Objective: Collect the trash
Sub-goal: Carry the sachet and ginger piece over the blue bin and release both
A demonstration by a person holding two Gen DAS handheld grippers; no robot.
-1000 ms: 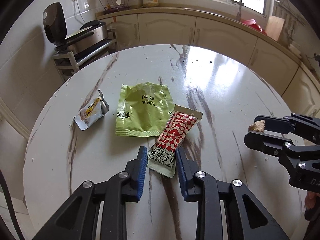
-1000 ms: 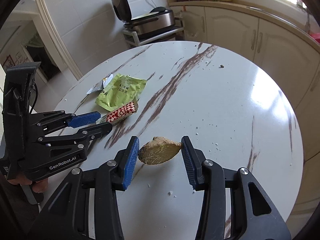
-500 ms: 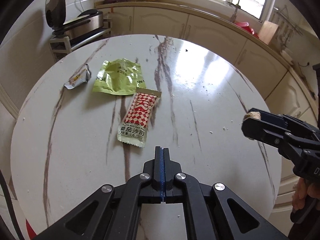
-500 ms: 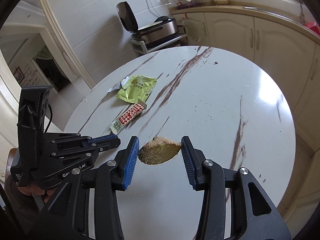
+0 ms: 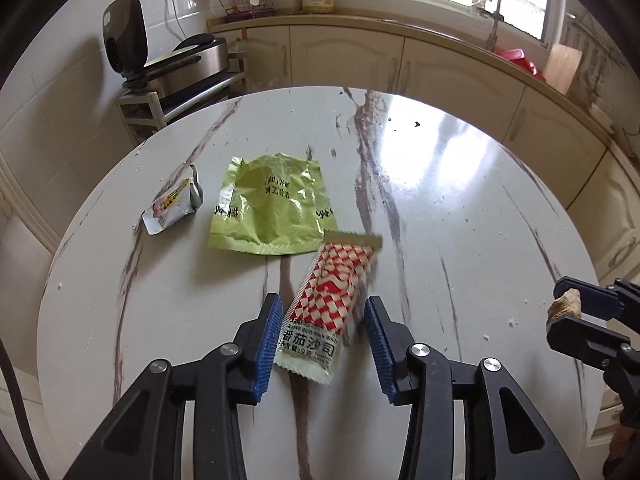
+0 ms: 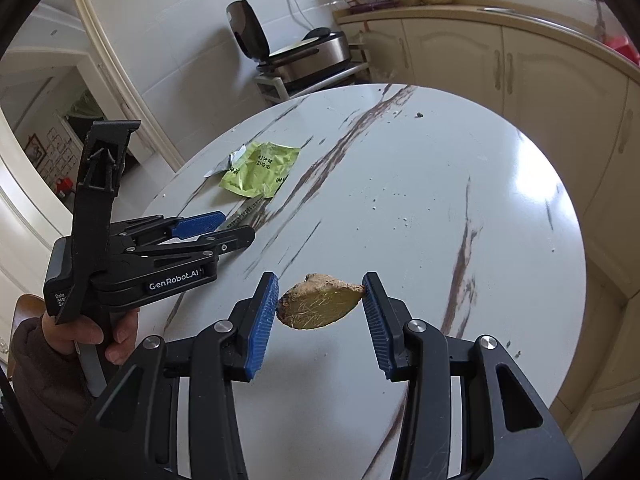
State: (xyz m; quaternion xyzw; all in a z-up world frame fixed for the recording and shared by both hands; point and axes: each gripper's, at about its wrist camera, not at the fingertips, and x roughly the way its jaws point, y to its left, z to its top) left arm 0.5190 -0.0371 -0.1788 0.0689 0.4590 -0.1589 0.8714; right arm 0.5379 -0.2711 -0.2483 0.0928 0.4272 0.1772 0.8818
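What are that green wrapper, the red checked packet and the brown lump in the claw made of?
The green wrapper looks like thin glossy plastic film: creased, shiny, with crimped sealed edges. The red checked packet seems the same kind of printed film, with a serrated end. The brown lump held by the right gripper looks organic, perhaps a piece of ginger root: matte, rough skin, fibrous yellowish cut face.

Left gripper (image 5: 322,330): we hold it low and level over the table, jaws spread wide, blue pads (image 5: 267,344) on either side of the red-checked sachet (image 5: 326,306), our left hand (image 6: 102,330) wrapped round the handle. Right gripper (image 6: 320,312): we hold it raised at our right, jaws pinched on the ginger piece (image 6: 320,300).
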